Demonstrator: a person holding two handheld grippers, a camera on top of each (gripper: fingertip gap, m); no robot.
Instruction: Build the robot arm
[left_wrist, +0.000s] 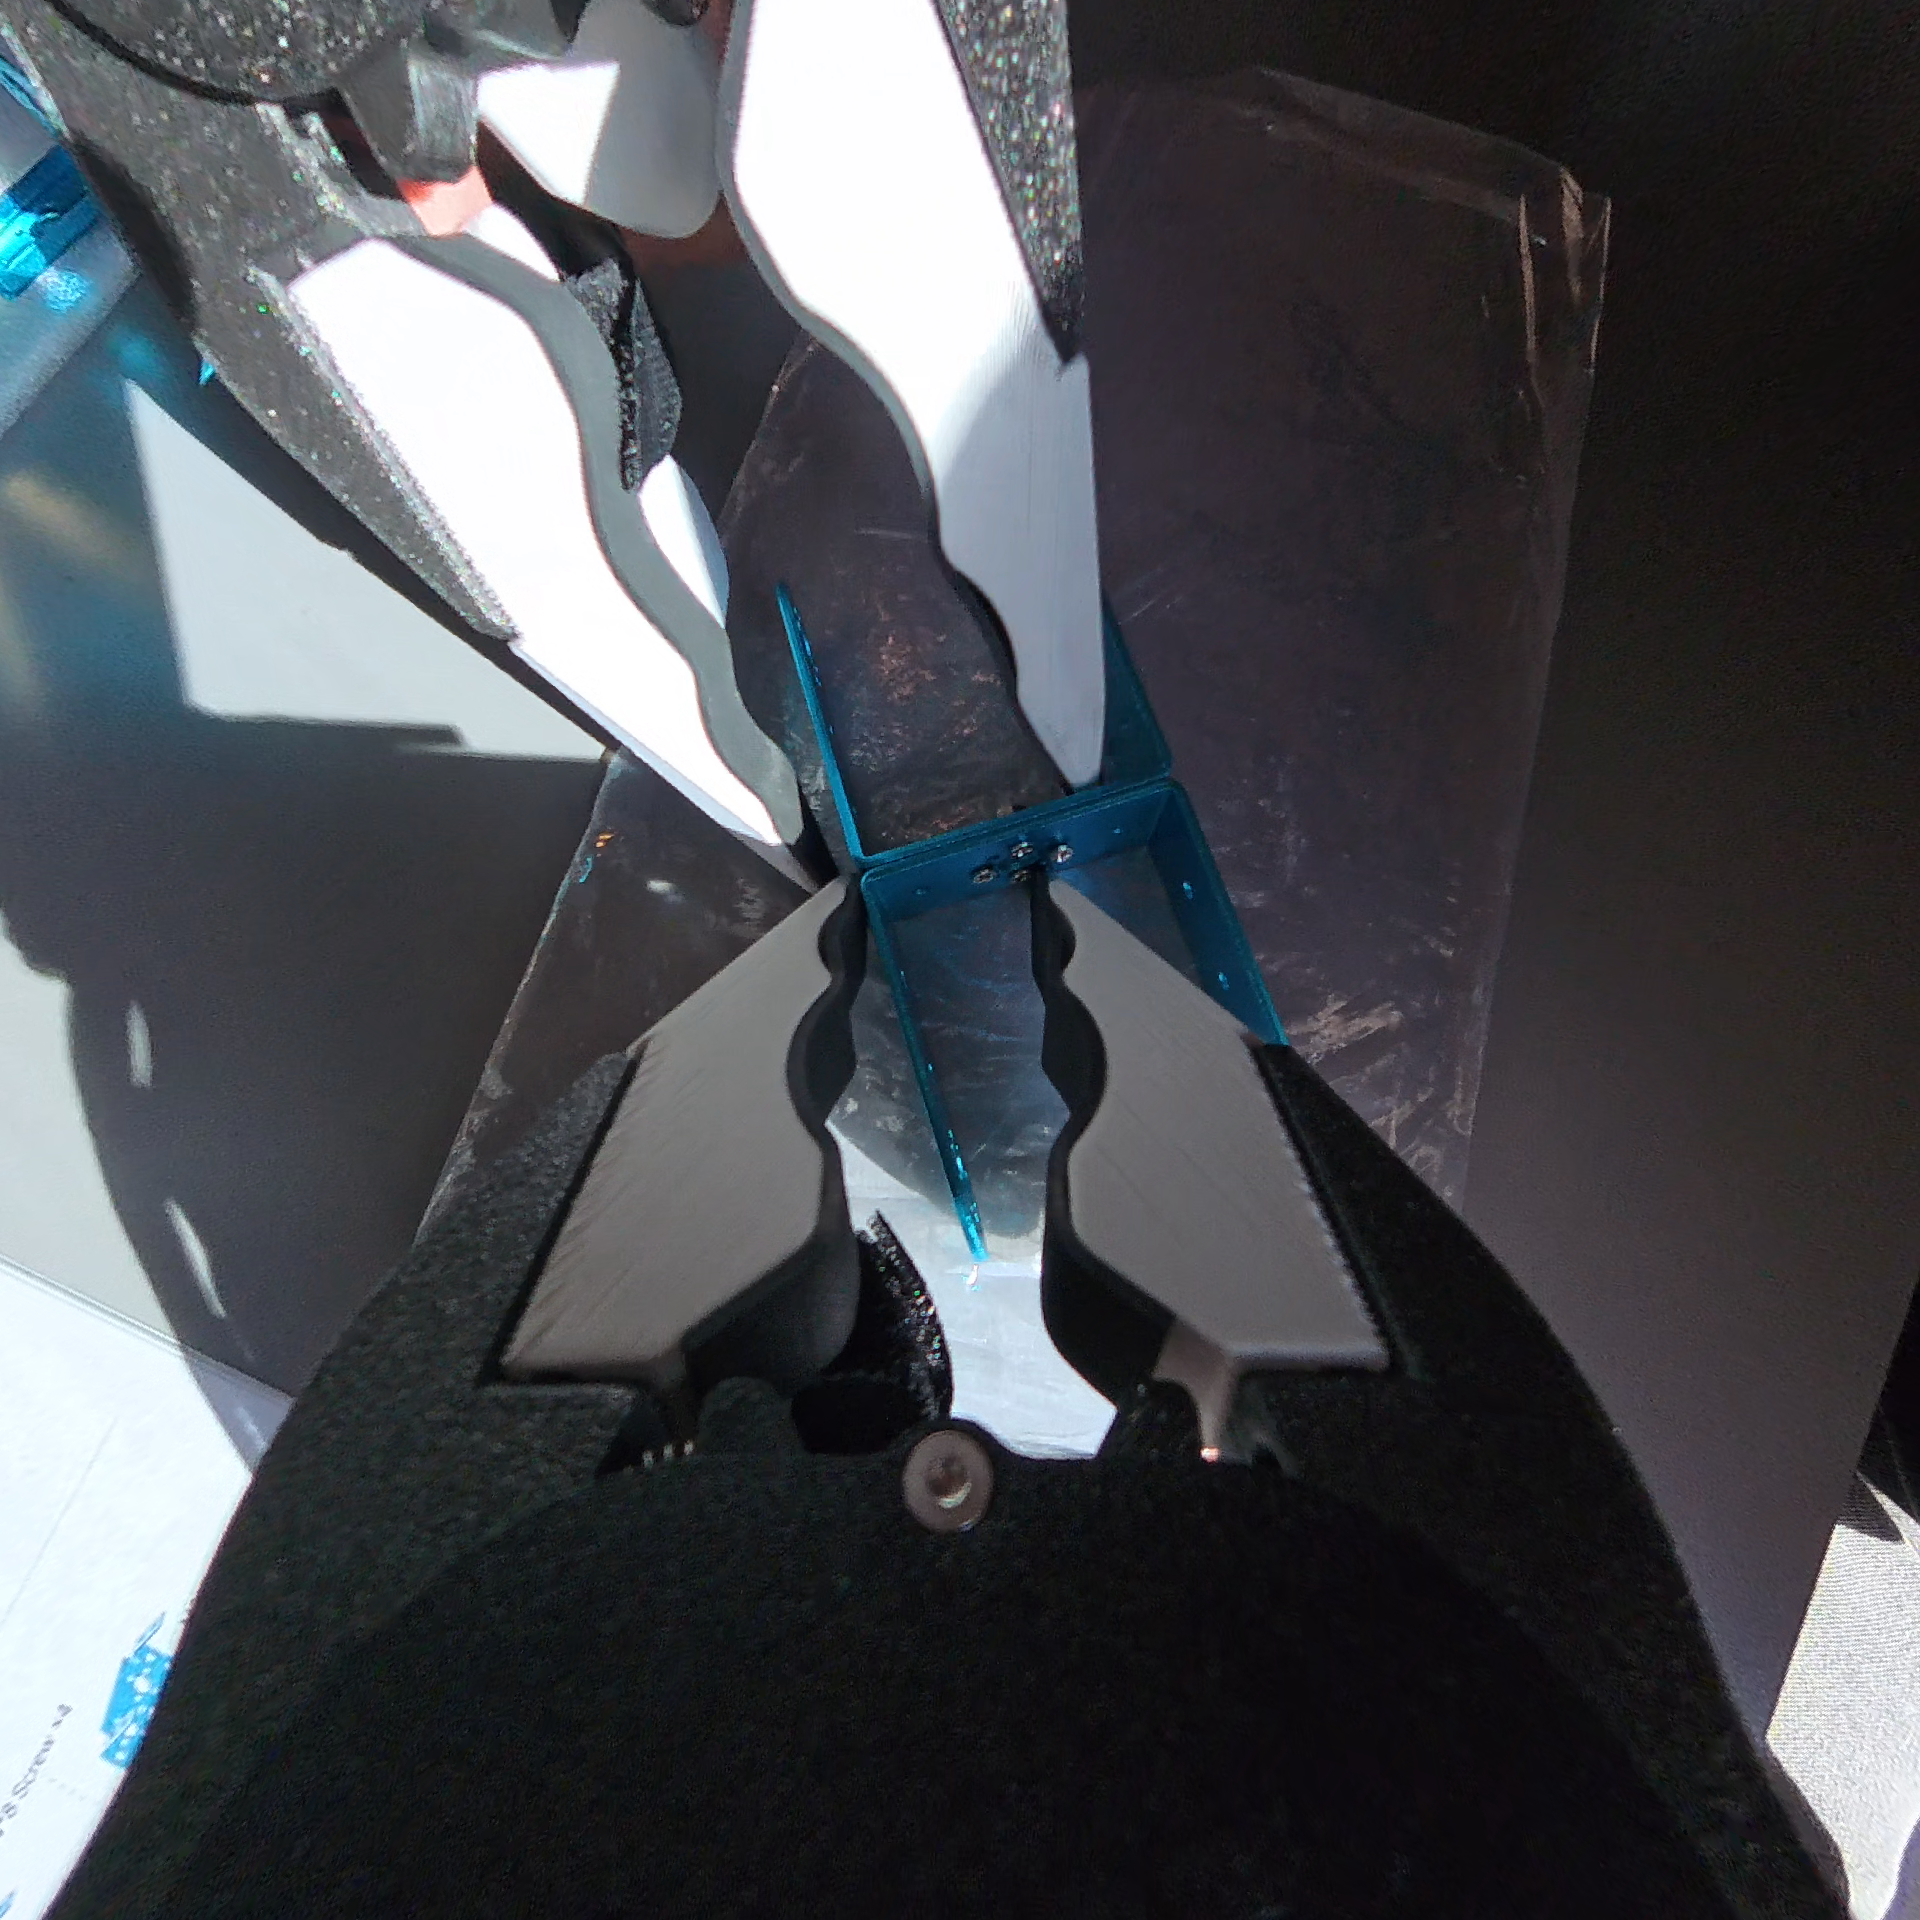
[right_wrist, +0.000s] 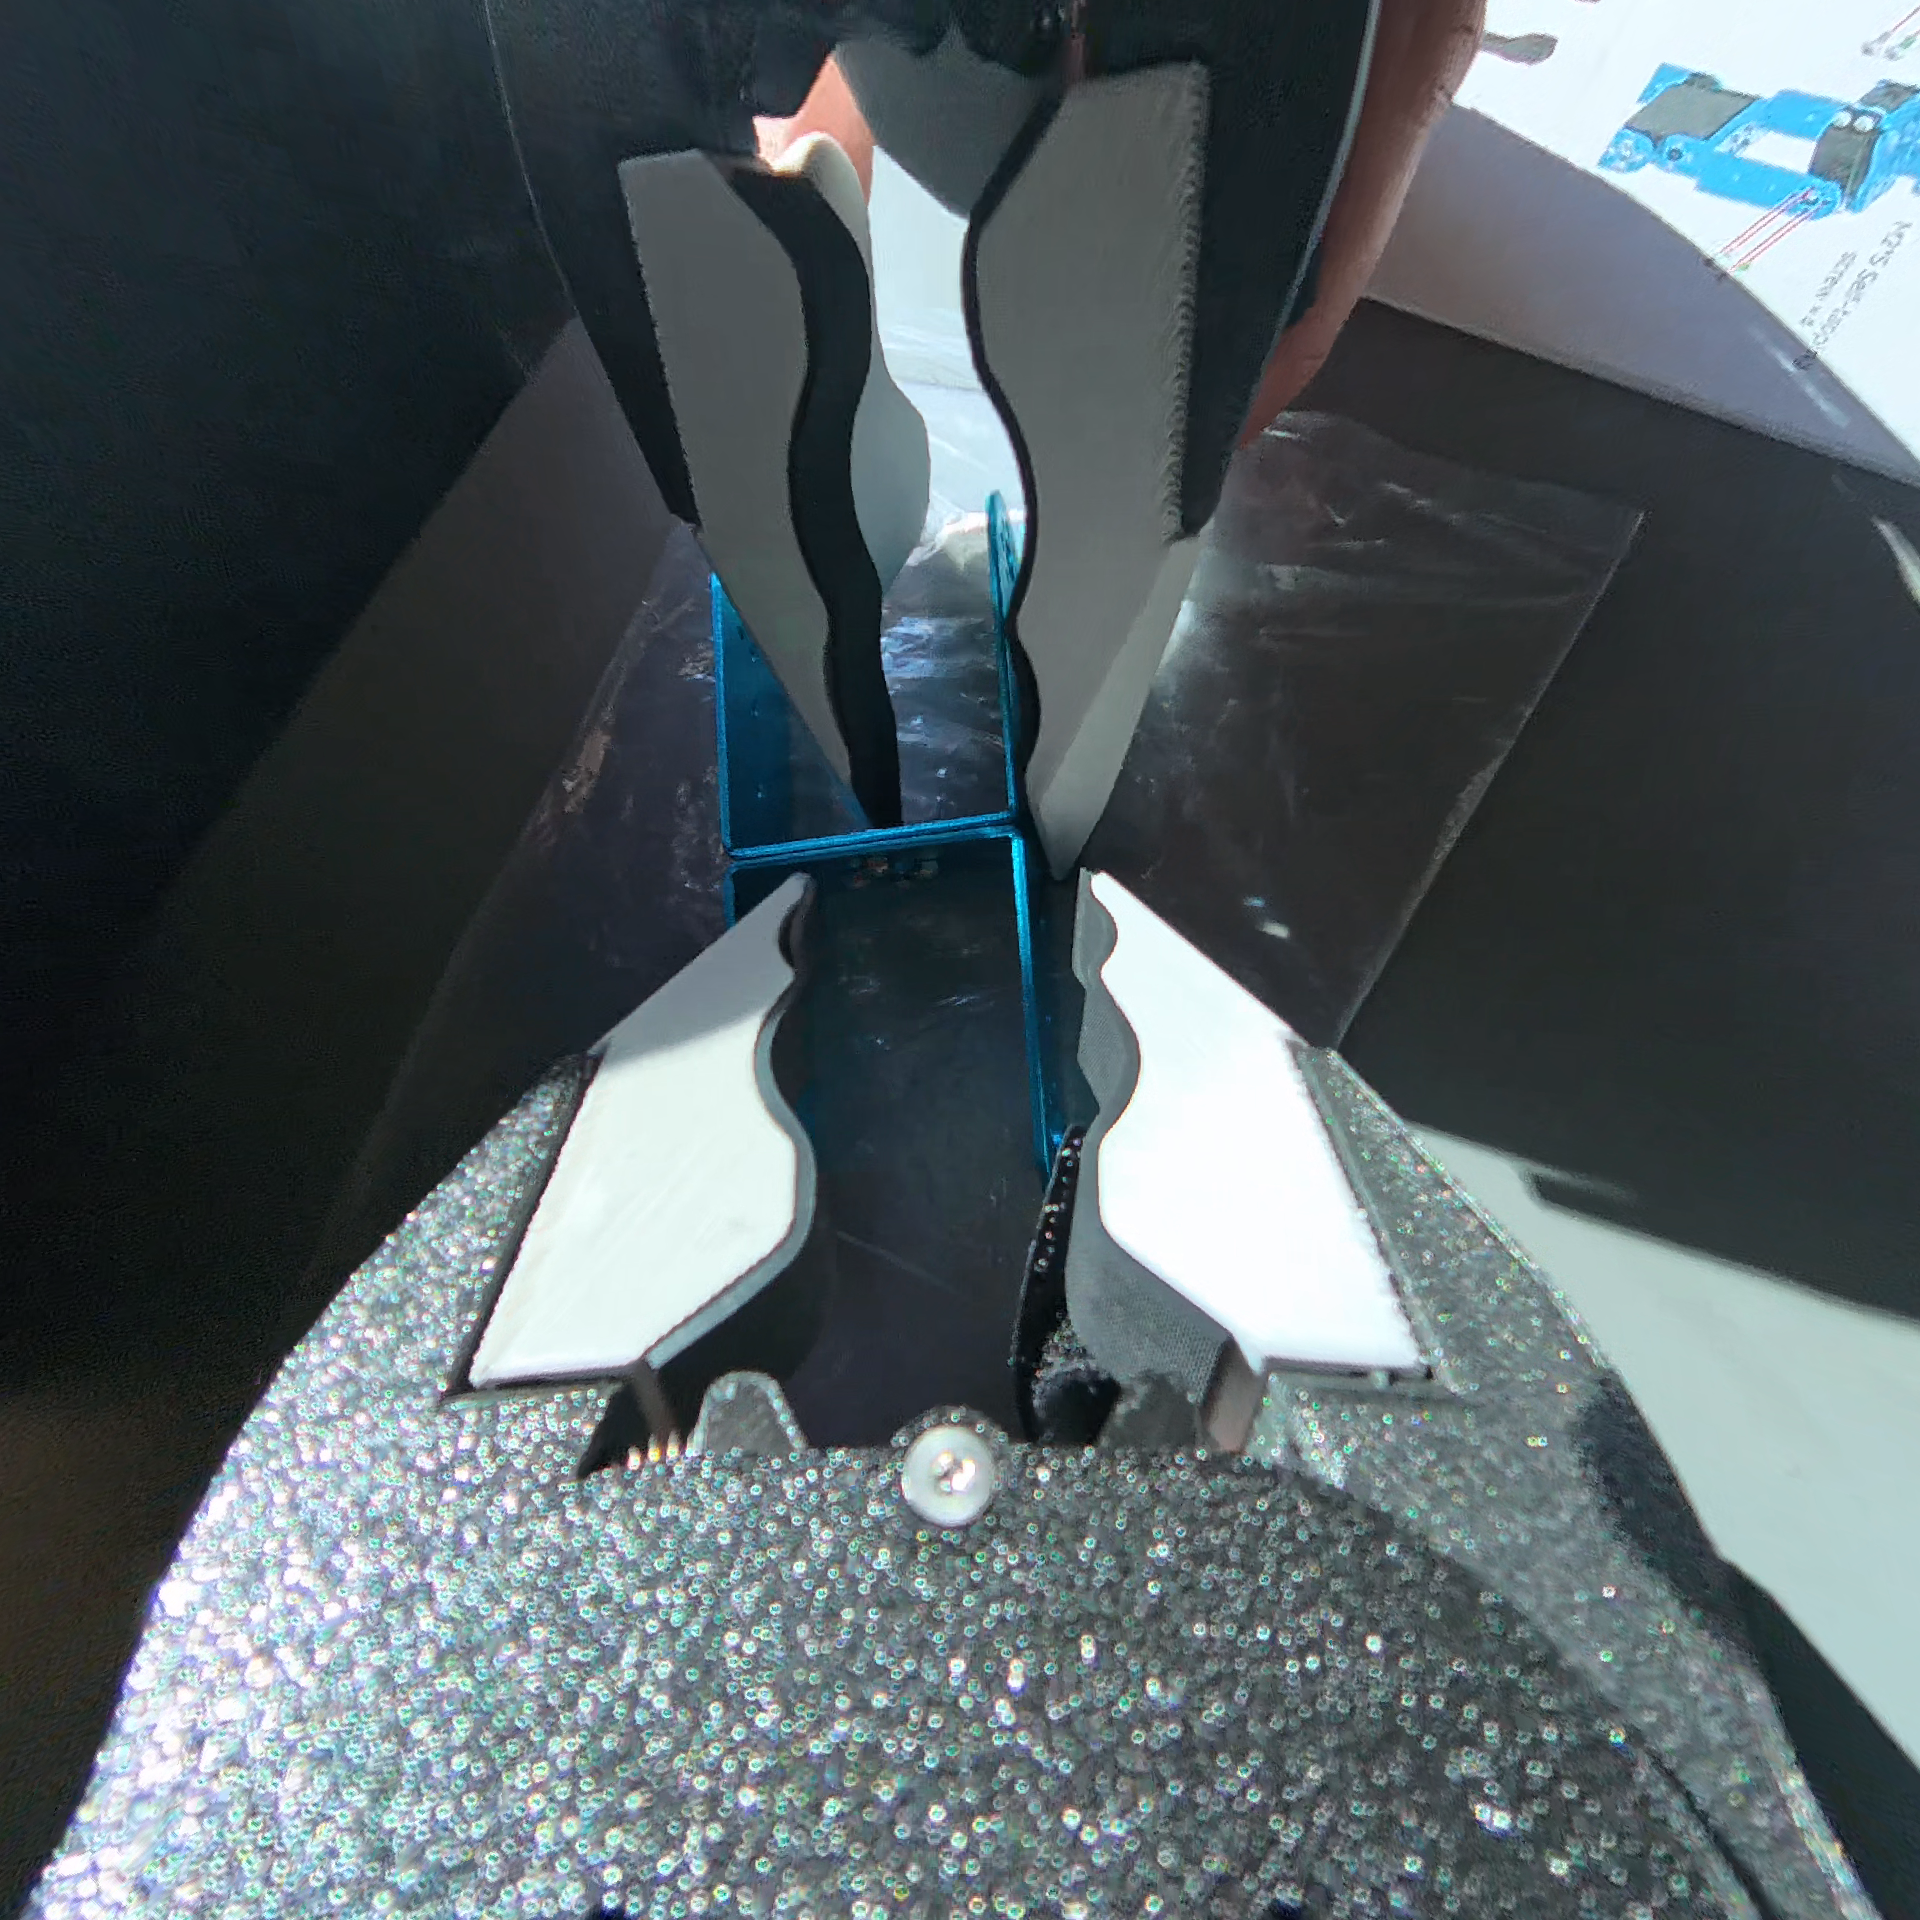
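Note:
Two blue metal U-brackets are screwed back to back and lie on a clear plastic bag (left_wrist: 1351, 520). My black left gripper (left_wrist: 940, 894) is partly open. It straddles the left wall of the near bracket (left_wrist: 1216, 914), one fingertip outside the wall and one against the base plate by the screws. My glittery right gripper (right_wrist: 940, 883) is partly open around the right wall of its bracket (right_wrist: 1039, 1018), its right finger outside that wall. Each gripper faces the other: the right one (left_wrist: 935, 821) reaches over the far bracket (left_wrist: 821, 727), and the left one (right_wrist: 961, 842) over the other bracket (right_wrist: 743, 748).
The bag (right_wrist: 1351, 644) rests on a dark surface. A white printed sheet with a blue drawing (right_wrist: 1714, 135) lies beyond it and shows at the lower left (left_wrist: 94, 1558). Part of a hand (right_wrist: 1340, 260) shows behind the left gripper. Strong sunlight casts hard shadows. The tips of both grippers are at nearly the same place.

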